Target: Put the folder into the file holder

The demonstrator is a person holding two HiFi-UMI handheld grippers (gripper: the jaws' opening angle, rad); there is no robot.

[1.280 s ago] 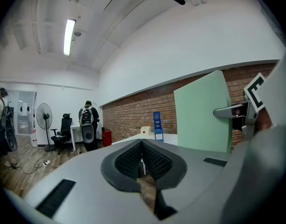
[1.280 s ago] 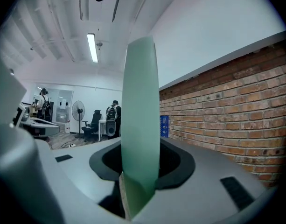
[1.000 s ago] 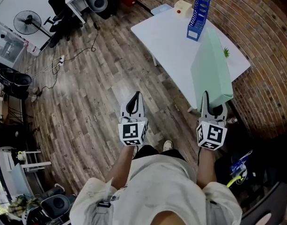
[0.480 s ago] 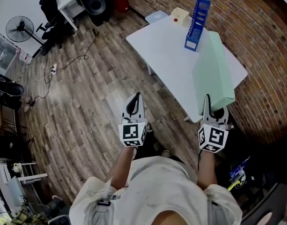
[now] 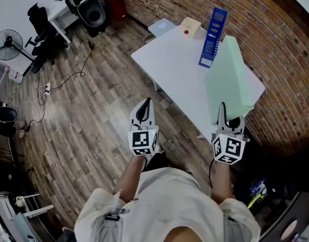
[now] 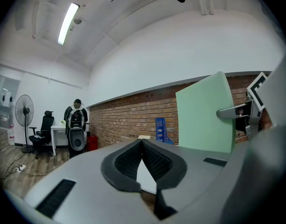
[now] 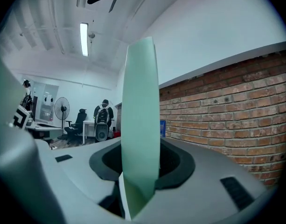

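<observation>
A pale green folder (image 5: 230,79) stands on edge in my right gripper (image 5: 228,115), which is shut on its near end; in the right gripper view the folder (image 7: 140,125) rises between the dark pads. It hangs over the near right part of the white table (image 5: 177,64). A blue file holder (image 5: 212,32) stands upright at the table's far side, beyond the folder's far end. My left gripper (image 5: 144,110) is shut with nothing in it, held over the wooden floor left of the table. The left gripper view also shows the folder (image 6: 205,113) and the file holder (image 6: 160,129).
A brick wall (image 5: 275,44) runs behind and right of the table. A small beige box (image 5: 190,26) and a pale blue sheet (image 5: 162,26) lie at the table's far corner. An office chair (image 5: 38,19), a fan (image 5: 5,39), a backpack on a chair (image 5: 88,9) and cables (image 5: 68,77) occupy the floor at left.
The whole view has shifted: the table and file holder sit a little further left and lower in the picture. Both grippers keep their grip and their place relative to the person.
</observation>
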